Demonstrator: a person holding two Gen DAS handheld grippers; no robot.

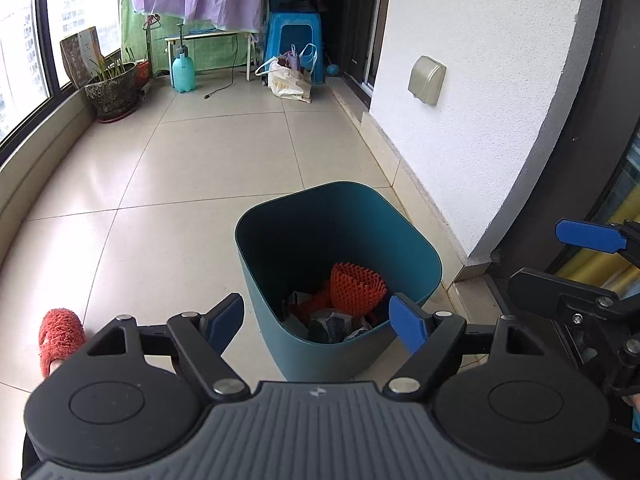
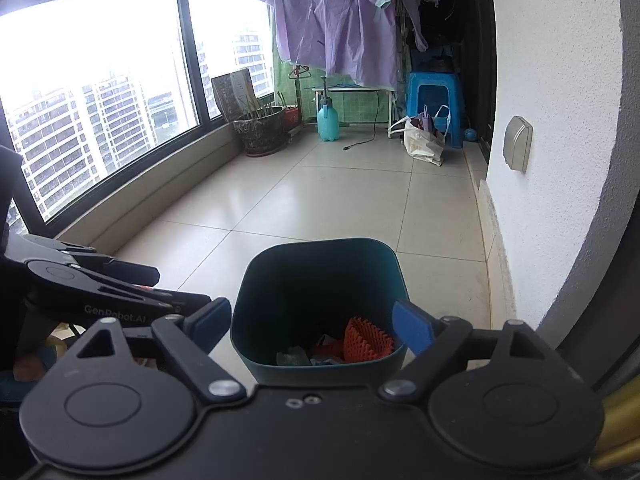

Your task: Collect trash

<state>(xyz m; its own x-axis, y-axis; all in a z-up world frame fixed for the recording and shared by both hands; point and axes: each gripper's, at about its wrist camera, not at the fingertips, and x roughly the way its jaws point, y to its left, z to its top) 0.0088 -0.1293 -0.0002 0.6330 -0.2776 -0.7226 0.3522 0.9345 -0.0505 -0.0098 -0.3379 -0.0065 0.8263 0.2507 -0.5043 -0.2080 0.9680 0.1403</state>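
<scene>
A teal trash bin (image 1: 276,236) stands on the tiled balcony floor near the white wall; it also shows in the right wrist view (image 2: 320,256). Inside lie an orange foam net (image 1: 356,286) and dark wrappers (image 1: 332,326); the net also shows in the right wrist view (image 2: 368,340). My left gripper (image 1: 318,326) is open and empty, held over the bin's near rim. My right gripper (image 2: 312,324) is open and empty above the same rim. The right gripper's fingers (image 1: 588,236) appear at the right edge of the left wrist view.
A red slipper (image 1: 60,338) is at lower left. A plant pot (image 1: 112,90), a spray bottle (image 1: 183,72), a blue stool (image 1: 294,40) and a white bag (image 1: 288,80) stand at the far end. Window at left, white wall (image 1: 460,80) at right.
</scene>
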